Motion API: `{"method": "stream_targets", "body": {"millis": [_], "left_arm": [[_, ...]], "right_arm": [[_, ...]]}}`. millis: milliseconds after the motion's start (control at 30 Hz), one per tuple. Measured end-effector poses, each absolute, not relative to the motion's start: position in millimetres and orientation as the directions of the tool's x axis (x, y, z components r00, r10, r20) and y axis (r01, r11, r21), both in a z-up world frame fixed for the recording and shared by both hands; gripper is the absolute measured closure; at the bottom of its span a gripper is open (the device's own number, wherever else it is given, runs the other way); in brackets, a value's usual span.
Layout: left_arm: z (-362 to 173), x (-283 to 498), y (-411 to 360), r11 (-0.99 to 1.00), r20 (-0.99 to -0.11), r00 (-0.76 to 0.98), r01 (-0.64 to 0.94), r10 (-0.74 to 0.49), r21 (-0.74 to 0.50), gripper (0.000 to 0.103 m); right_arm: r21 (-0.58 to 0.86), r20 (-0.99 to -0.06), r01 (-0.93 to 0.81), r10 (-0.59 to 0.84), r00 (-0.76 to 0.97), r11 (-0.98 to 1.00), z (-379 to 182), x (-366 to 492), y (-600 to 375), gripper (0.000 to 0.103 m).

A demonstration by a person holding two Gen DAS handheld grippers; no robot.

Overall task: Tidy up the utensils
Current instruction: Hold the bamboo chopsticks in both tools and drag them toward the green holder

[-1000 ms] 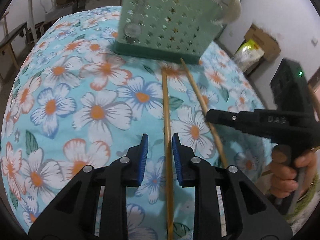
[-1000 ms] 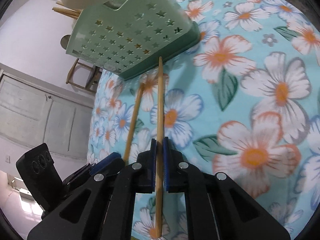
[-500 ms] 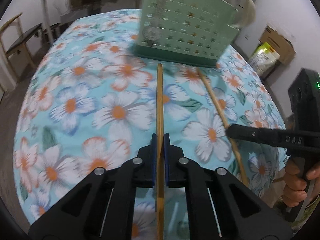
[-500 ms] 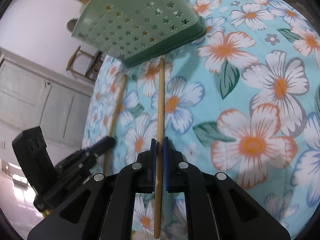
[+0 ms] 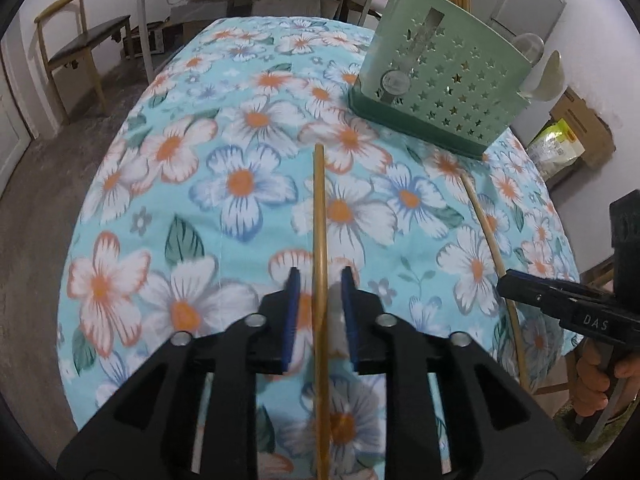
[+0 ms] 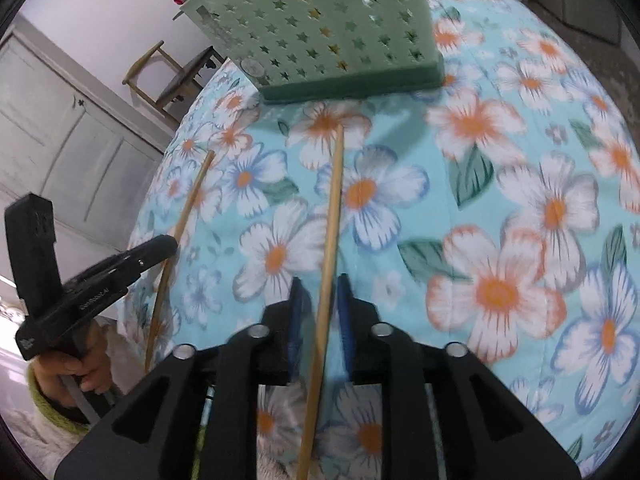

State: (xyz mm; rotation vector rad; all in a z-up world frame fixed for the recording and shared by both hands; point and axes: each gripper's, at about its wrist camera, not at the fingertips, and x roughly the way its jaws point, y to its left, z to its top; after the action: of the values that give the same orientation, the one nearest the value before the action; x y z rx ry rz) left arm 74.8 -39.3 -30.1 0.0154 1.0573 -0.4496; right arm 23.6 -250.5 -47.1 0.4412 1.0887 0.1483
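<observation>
Two chopsticks lie apart on the flowered worktop (image 5: 120, 208), thin ends toward the green star-holed holder (image 5: 440, 84) standing at its far side. The left gripper (image 5: 319, 280) straddles one chopstick (image 5: 319, 216), its jaws opening with blue pads clear of the wood; the right gripper (image 6: 320, 292) does likewise around the other chopstick (image 6: 334, 200)

Two loose chopsticks (image 5: 319, 216) (image 5: 486, 224), one green star-holed holder (image 5: 436, 88), two black claws (image 5: 318, 312) (image 6: 319, 312), one wooden chair (image 5: 76, 48)
</observation>
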Motion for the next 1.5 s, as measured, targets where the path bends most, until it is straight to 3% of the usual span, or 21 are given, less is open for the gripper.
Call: {"method": "stream_targets", "body": {"millis": [333,967,1500], "left_arm": [[-39.5,105.8,-74.3,0.915,-0.856,0.477,0.404,-0.199,0.013,0.083],[-39.6,105.4,-84.1,0.911,-0.845,0.51,0.406,-0.16,0.072,0.088],[-40.7,111.2,-85.8,0.909,-0.844,0.512,0.409,-0.157,0.079,0.09]], "right_arm": [[0.24,-0.834,0.065,0.171,0.525,0.969,-48.1,48.6,-233.5,0.075],[0.211,-0.836,0.086,0.134,0.532,0.974,-47.5,55.8,-234.0,0.093],[0.242,-0.841,0.103,0.156,0.519,0.965,-48.3,49.9,-239.5,0.094]]}}
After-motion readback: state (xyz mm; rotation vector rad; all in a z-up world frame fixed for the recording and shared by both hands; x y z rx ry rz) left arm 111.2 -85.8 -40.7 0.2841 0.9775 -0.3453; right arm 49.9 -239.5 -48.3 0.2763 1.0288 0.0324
